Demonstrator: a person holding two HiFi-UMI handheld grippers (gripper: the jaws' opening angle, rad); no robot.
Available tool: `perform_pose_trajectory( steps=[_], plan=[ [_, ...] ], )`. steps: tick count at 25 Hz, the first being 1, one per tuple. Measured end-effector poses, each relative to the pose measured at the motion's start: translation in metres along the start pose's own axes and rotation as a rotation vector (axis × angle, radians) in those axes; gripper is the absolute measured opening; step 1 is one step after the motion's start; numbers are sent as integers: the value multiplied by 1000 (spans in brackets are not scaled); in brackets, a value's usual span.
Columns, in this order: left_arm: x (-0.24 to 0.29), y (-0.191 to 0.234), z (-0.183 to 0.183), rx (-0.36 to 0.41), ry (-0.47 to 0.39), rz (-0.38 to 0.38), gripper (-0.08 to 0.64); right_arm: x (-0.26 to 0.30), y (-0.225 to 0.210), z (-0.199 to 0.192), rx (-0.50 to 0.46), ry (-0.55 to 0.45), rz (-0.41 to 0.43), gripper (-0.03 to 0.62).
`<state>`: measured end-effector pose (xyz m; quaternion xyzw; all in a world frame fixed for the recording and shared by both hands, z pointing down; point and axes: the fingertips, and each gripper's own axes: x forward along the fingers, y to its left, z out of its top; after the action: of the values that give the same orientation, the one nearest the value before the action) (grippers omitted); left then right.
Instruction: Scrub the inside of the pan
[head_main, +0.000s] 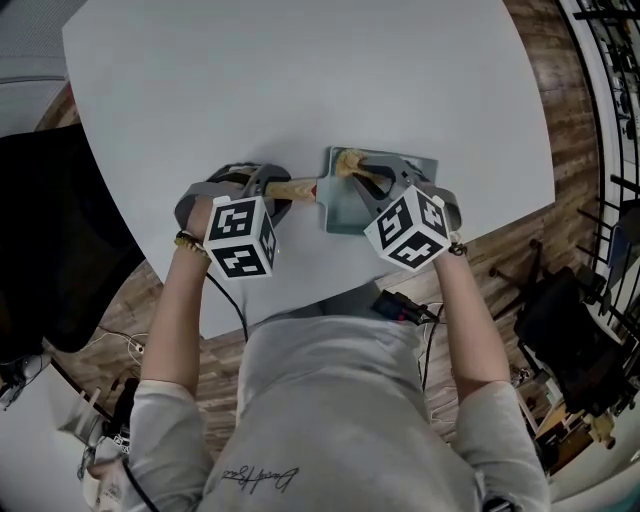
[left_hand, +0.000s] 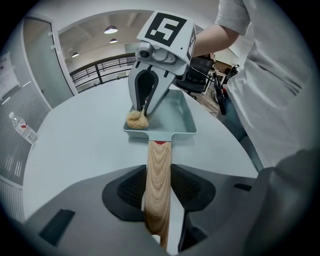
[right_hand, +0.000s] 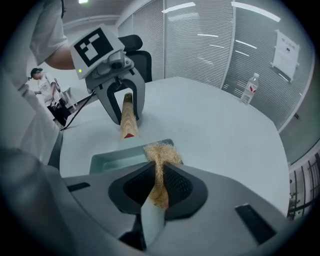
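A pale teal rectangular pan (head_main: 345, 208) lies on the white table (head_main: 300, 80), its wooden handle (head_main: 296, 187) pointing left. My left gripper (head_main: 266, 186) is shut on that handle; in the left gripper view the handle (left_hand: 159, 180) runs between both pads (left_hand: 131, 187). My right gripper (head_main: 362, 172) points down into the pan's far left corner, shut on a tan fibrous scrubber (head_main: 349, 162). In the right gripper view the scrubber (right_hand: 161, 154) sticks out from between the pads over the pan (right_hand: 117, 159). From the left gripper view the scrubber (left_hand: 136, 120) rests against the pan's (left_hand: 175, 117) inner corner.
The pan lies close to the table's near edge, just in front of the person's body. A water bottle (right_hand: 248, 90) stands far off across the table. A black office chair (right_hand: 137, 52) stands beyond the left gripper, and dark seating (head_main: 50, 250) is at the left.
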<state>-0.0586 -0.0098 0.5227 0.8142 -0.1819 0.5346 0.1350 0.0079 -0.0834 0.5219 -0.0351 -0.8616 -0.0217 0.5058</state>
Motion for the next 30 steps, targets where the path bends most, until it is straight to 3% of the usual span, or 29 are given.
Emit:
perform_pose_trajectory(
  steps=[8, 13, 20, 30],
  plan=[
    [-2, -2, 0, 6, -5, -3, 155, 24, 4, 1, -119, 121, 2, 67],
    [-2, -2, -2, -9, 7, 6, 155, 28, 5, 1, -80, 212, 117, 69],
    [0, 2, 0, -32, 14, 19, 156, 28, 8, -2, -103, 268, 152, 67],
    [2, 5, 1, -52, 16, 43, 158, 12, 75, -26, -54, 305, 397, 69]
  ],
)
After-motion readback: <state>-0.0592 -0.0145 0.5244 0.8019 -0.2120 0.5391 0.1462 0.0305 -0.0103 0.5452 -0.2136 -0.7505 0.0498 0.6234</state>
